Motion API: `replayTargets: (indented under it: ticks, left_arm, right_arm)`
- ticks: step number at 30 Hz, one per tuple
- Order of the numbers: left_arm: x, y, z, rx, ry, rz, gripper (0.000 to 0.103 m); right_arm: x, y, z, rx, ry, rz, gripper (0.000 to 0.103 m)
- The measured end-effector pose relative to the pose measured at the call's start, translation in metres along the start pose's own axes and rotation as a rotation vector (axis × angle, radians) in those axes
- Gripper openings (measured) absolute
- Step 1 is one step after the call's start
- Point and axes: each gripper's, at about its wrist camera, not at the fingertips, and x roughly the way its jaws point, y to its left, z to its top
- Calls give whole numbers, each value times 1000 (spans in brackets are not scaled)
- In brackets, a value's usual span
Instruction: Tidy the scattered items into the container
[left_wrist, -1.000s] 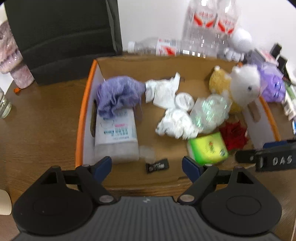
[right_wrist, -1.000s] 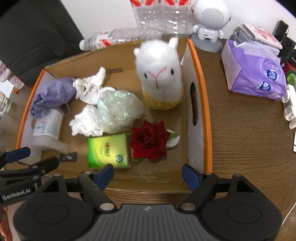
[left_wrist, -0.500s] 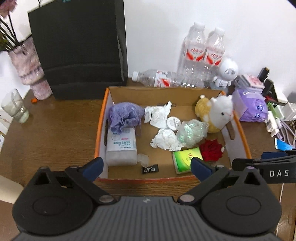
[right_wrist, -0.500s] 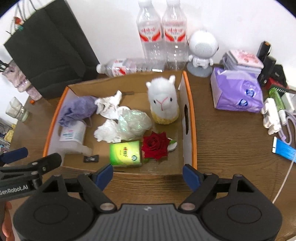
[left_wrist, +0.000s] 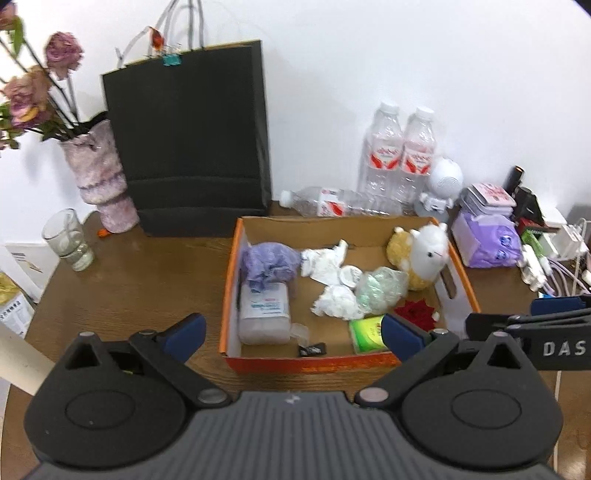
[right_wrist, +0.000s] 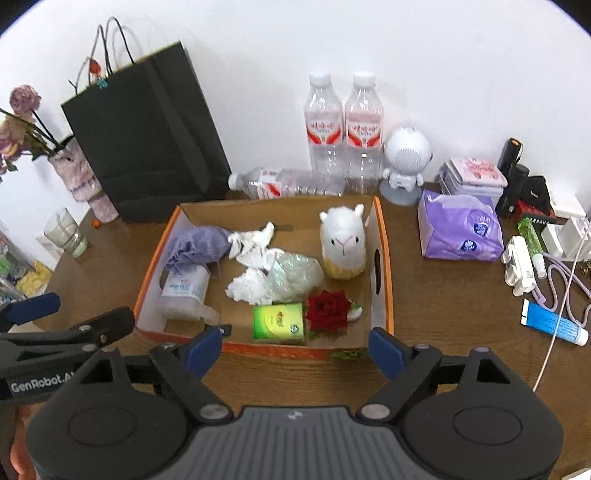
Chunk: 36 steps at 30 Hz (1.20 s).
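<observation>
Right wrist view: cardboard box (right_wrist: 380, 258) lies beyond both grippers' wide, empty fingers (right_wrist: 203, 349).

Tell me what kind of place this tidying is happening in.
Probably a home or office desk against a white wall. A wooden tabletop holds a vase of dried roses, upright water bottles, a purple tissue pack and charging cables beside the cardboard box.

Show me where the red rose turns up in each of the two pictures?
Left wrist: the red rose lies in the box's near right corner, partly hidden behind a gripper finger.
Right wrist: the rose lies low in the middle, fully visible.
Shared landmark: the green packet lies just left of it.
</observation>
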Motion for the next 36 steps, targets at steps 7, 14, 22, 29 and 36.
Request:
replayTargets:
  ticks: [7, 14, 22, 29, 36]
  left_arm:
    - [9, 8, -41, -49, -118, 14, 103]
    - [34, -5, -95, 12, -224, 4, 103]
    - [46, -2, -155, -70, -307, -74, 103]
    - [12, 2, -205, -33, -426, -41, 103]
    - [-12, 3, -248, -21, -358, -75, 103]
  right_arm:
    - [14, 0, -37, 41, -179, -16, 87]
    - [45, -2, -89, -14, -331, -69, 87]
    - [56, -22, -149, 62, -470, 10, 88]
    - [35, -20, -203, -4, -564, -36, 99]
    - [19, -9, -252, -58, -535, -50, 100]
